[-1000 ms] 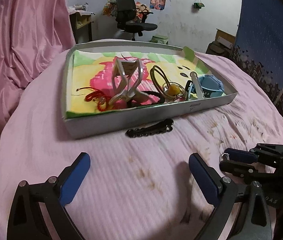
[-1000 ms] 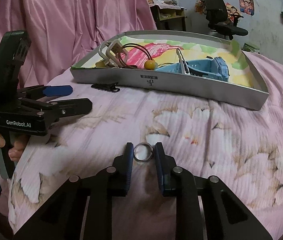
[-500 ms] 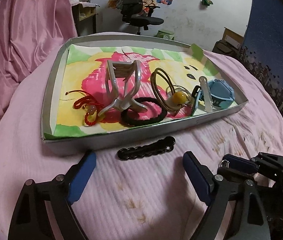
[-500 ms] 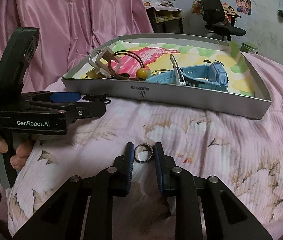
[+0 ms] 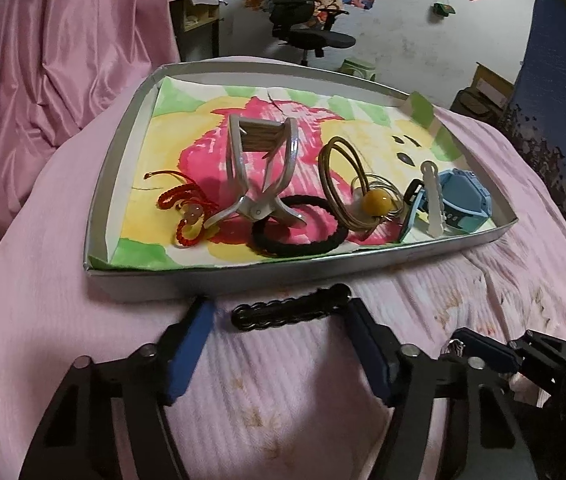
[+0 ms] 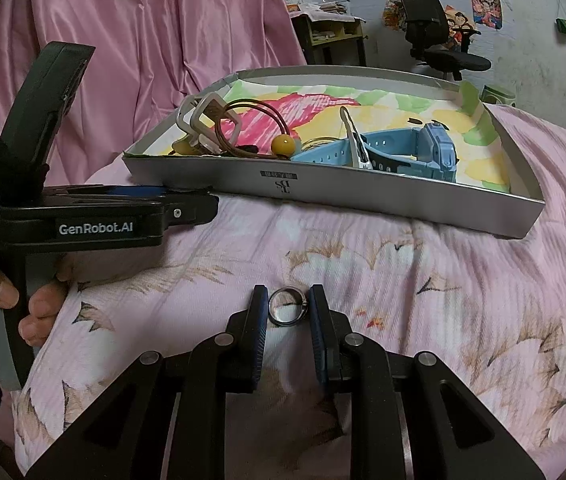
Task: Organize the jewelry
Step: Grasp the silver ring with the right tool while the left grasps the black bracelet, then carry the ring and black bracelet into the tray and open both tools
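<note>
- The right gripper [image 6: 287, 310] pinches a silver ring [image 6: 286, 306] upright between its narrowed fingers, just above the pink bedspread [image 6: 403, 280].
- The left gripper [image 5: 279, 334] has its fingers spread wide, one at each end of a black beaded hair clip [image 5: 291, 307] lying on the bedspread, at 6 o'clock of the tray.
- The grey cardboard tray [image 5: 211, 280] has a painted paper lining and holds, from 9 to 3 o'clock: a red cord bracelet [image 5: 185, 210], a silver claw clip [image 5: 261, 172], a black hair tie [image 5: 299, 232], brown elastic loops with a yellow bead [image 5: 377, 203], a white hair clip [image 5: 433, 200] and a blue watch [image 5: 465, 200].
</note>
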Action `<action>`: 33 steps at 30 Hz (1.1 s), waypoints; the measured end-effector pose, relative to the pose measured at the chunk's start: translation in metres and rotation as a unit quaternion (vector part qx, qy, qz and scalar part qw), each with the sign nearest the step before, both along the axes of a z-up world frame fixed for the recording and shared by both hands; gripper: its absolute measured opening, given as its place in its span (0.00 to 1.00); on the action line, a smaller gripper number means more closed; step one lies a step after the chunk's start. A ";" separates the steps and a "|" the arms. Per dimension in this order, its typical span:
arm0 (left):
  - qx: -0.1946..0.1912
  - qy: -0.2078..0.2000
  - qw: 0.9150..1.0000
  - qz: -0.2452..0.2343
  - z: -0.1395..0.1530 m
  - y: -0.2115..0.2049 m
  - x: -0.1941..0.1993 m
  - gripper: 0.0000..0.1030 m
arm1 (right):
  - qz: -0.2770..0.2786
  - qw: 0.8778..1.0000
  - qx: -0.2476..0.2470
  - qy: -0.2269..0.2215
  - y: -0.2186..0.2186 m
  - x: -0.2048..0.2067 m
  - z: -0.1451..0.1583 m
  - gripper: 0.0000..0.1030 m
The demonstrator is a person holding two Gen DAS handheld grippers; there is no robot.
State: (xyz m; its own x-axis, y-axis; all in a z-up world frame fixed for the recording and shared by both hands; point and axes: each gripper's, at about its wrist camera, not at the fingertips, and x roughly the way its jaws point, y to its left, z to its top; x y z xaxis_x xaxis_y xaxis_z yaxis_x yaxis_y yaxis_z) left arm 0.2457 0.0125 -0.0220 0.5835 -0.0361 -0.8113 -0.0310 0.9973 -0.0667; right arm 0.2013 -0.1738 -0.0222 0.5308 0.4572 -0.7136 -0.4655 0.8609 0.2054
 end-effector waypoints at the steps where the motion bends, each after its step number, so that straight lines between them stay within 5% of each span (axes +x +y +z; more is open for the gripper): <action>1: 0.001 0.000 1.000 0.001 0.000 0.000 0.000 0.59 | 0.000 1.000 0.000 0.000 0.000 0.000 0.000 0.18; 8: 0.000 -0.012 1.000 -0.006 0.001 -0.003 -0.005 0.42 | 0.000 1.000 0.001 0.000 0.000 0.001 -0.001 0.18; 33: -0.072 -0.055 0.996 -0.021 0.005 0.009 -0.043 0.41 | -0.002 1.000 0.006 -0.006 -0.001 -0.004 -0.003 0.18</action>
State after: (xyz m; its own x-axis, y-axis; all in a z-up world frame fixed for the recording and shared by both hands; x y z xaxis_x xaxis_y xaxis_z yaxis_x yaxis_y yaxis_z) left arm 0.2025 0.0214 -0.0174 0.6646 -0.1740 -0.7267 0.0263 0.9774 -0.2099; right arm 0.1975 -0.1748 -0.0255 0.5413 0.4641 -0.7011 -0.4648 0.8600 0.2105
